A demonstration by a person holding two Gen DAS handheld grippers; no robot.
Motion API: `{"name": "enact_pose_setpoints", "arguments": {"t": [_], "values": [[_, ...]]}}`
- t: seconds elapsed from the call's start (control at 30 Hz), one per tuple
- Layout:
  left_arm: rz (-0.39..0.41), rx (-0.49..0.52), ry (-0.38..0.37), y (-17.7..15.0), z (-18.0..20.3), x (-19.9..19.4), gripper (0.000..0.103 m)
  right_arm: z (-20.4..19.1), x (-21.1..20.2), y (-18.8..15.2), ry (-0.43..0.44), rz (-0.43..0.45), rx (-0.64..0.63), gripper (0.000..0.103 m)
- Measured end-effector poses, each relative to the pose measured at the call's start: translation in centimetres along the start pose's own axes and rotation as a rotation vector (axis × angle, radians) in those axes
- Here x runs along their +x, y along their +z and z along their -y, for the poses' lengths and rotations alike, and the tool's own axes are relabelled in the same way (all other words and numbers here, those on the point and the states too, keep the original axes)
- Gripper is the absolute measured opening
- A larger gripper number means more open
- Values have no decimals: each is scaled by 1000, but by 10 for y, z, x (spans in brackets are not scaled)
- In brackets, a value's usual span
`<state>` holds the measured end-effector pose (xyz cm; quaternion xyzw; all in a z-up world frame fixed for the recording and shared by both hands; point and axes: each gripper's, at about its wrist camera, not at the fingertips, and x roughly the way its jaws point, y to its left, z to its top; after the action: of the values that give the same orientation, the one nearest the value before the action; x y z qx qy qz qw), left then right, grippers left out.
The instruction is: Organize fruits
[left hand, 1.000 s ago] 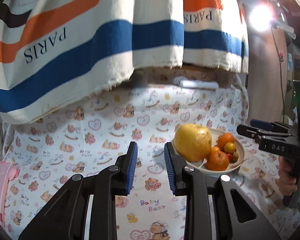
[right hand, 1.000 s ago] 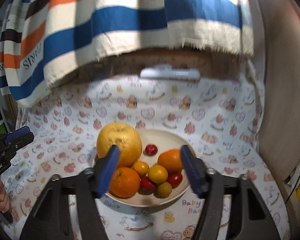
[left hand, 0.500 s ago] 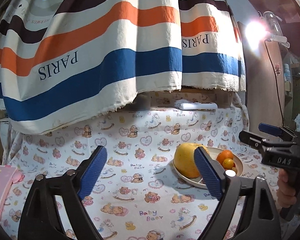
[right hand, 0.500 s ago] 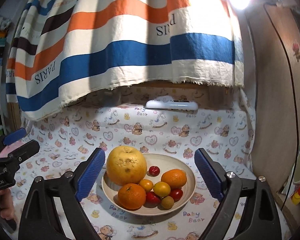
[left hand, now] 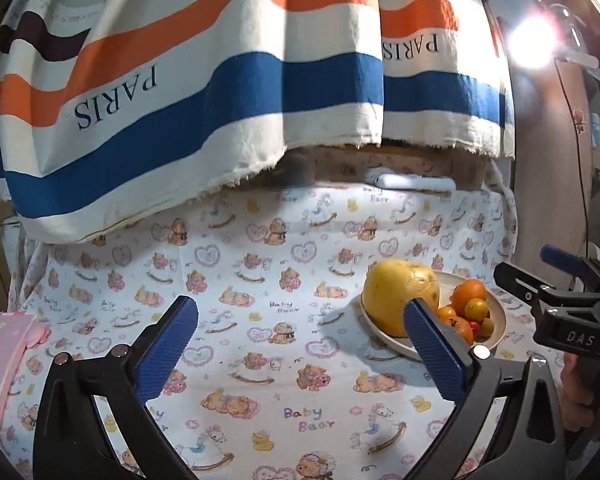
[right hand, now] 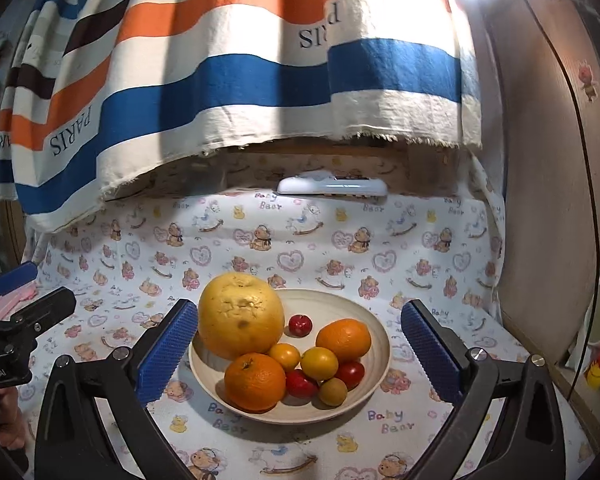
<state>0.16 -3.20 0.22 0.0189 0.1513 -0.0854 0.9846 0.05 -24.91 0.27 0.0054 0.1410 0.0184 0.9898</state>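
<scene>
Fingers spread wide, empty, on left gripper (left hand: pixel 300 344) and right gripper (right hand: pixel 300 344). Only right view shows whole bowl (right hand: pixel 374 376); pomelo (right hand: pixel 241 317) stem-dimple facing near.

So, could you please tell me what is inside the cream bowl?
The bowl holds a large yellow pomelo, two oranges, two small yellow-orange fruits, three small red fruits and a brownish one. Anything beneath the pile is covered.

My grippers' blue finger pads (right hand: pixel 168 350) look like textured rubber on matte black plastic. Ahead of them: a printed cotton-looking tablecloth (right hand: pixel 400 240), a matte cream bowl (right hand: pixel 374 364), a dimply-skinned pomelo (right hand: pixel 240 316), and a frayed woven striped cloth (right hand: pixel 220 80).
</scene>
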Motion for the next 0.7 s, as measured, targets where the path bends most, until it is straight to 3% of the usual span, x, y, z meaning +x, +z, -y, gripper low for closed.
{"name": "enact_pose_setpoints", "arguments": {"t": [0.7], "values": [[-1,-4,10,1,-1,0,102,1,1,0,10,-2,2,102]]}}
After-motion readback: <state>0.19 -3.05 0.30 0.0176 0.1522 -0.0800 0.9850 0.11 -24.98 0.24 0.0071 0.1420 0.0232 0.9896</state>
